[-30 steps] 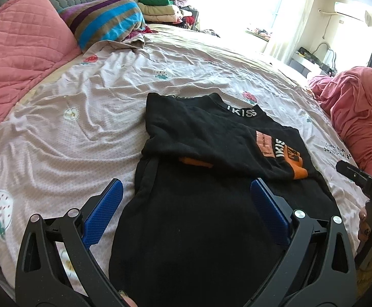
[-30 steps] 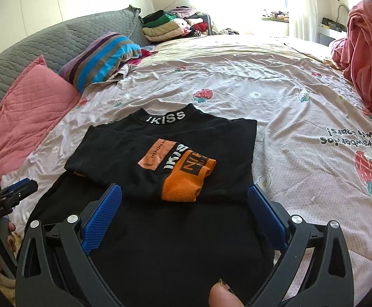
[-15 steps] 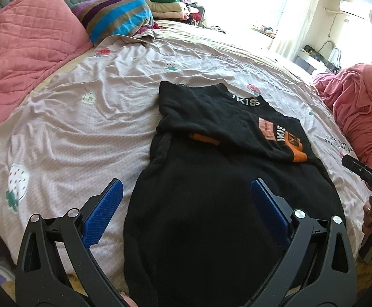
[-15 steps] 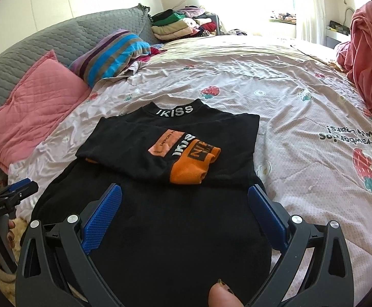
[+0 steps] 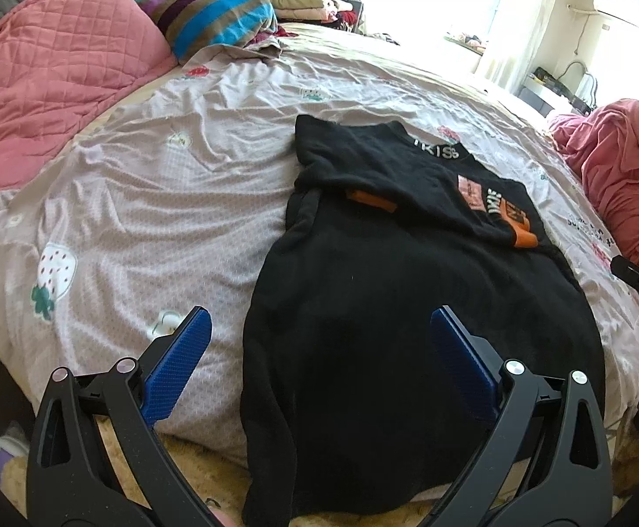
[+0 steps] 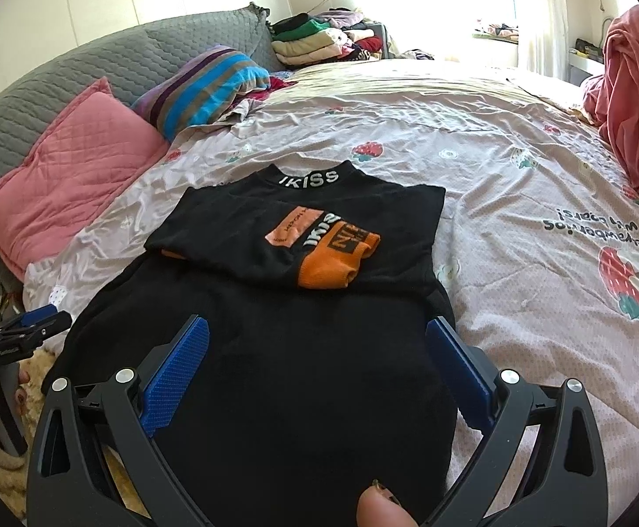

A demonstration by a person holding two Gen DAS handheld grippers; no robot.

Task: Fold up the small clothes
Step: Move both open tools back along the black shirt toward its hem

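A black sweater [image 5: 385, 298] [image 6: 284, 351] lies flat on the bed, its collar with white letters at the far end. Both sleeves are folded across the chest, and an orange cuff [image 6: 337, 263] [image 5: 523, 237] lies on top. The hem hangs over the near bed edge. My left gripper [image 5: 319, 351] hovers open above the hem's left part, holding nothing. My right gripper [image 6: 317, 360] is open above the hem's right part, also with nothing between its blue pads. The left gripper [image 6: 34, 329] shows at the left edge of the right wrist view.
The bed sheet [image 5: 144, 202] [image 6: 517, 184] is pale pink with strawberry prints. A pink pillow [image 5: 43, 79] and a striped pillow [image 6: 205, 83] lie at the headboard. Folded clothes [image 6: 315, 39] are stacked behind. A pink blanket heap [image 5: 626, 175] sits on the right.
Both grippers have pulled back toward the near bed edge, so the sweater looks farther away and its hanging hem shows. Both stay open.
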